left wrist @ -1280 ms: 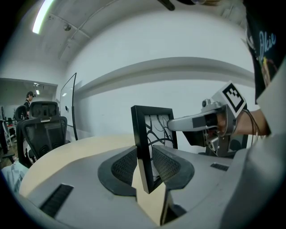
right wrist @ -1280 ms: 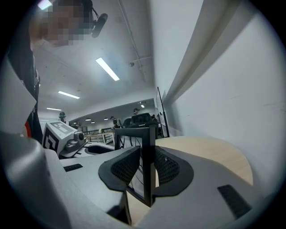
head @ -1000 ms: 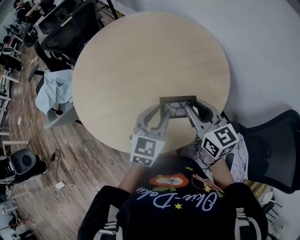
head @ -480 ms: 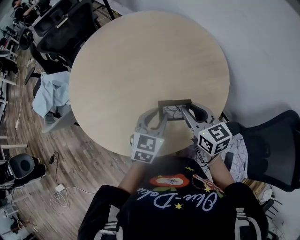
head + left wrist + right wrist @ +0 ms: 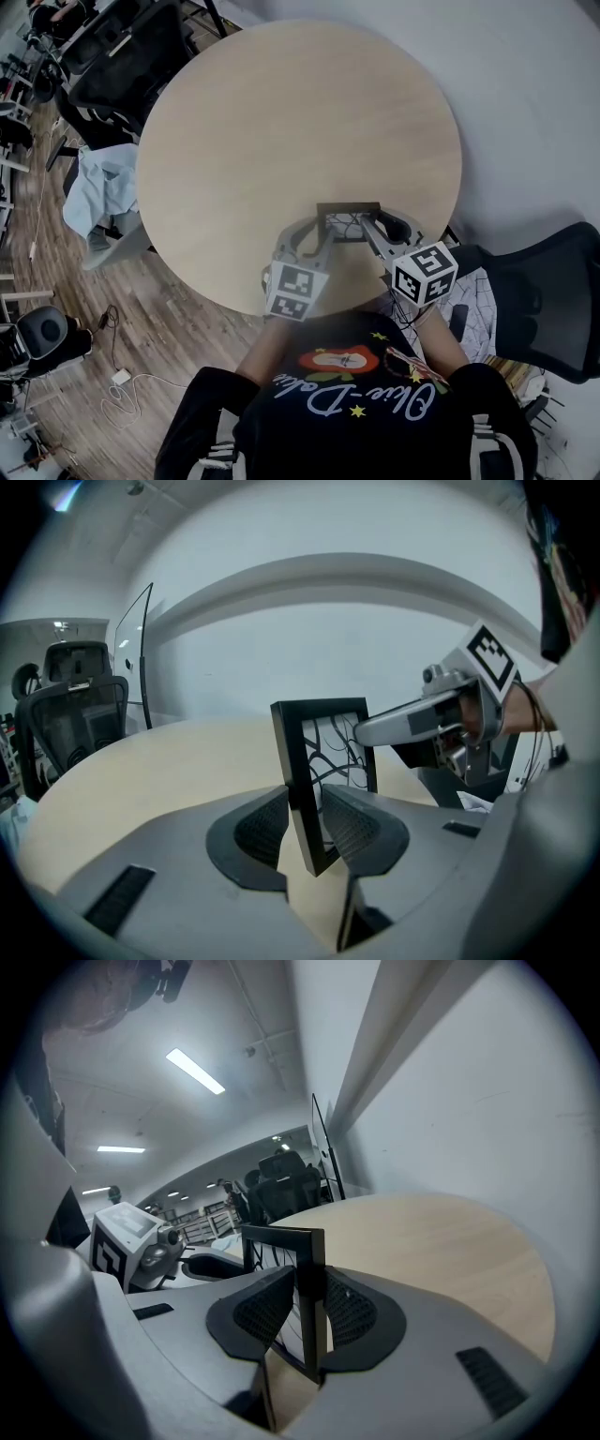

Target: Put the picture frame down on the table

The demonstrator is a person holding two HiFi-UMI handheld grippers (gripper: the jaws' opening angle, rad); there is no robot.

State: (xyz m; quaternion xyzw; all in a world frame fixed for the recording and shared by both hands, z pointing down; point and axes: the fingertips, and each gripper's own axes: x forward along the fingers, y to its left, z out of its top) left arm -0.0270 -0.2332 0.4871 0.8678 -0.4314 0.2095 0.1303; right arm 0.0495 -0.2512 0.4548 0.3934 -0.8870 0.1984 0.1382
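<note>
A small black picture frame [image 5: 349, 207] with a branch drawing stands upright over the near edge of the round wooden table [image 5: 281, 122]. Both grippers hold it. My left gripper [image 5: 323, 234] has the frame's left side [image 5: 323, 752] between its pads; its jaws have just been opening a little, but the pads still lie against the frame. My right gripper [image 5: 373, 225] is shut on the frame's right side [image 5: 300, 1241]. In the left gripper view the right gripper [image 5: 412, 724] reaches in from the right. The jaws hide the frame's bottom edge, so I cannot tell whether it touches the tabletop.
Black office chairs [image 5: 131, 47] stand beyond the table at the far left, one with a light-blue cloth [image 5: 98, 183] on it. Another black chair [image 5: 553, 291] is at the right. A pale wall runs behind the table. The person's dark shirt [image 5: 347, 403] fills the bottom.
Both grippers and the frame between them have sunk towards the tabletop. The marker cubes look smaller and sit a little closer to the table's near edge.
</note>
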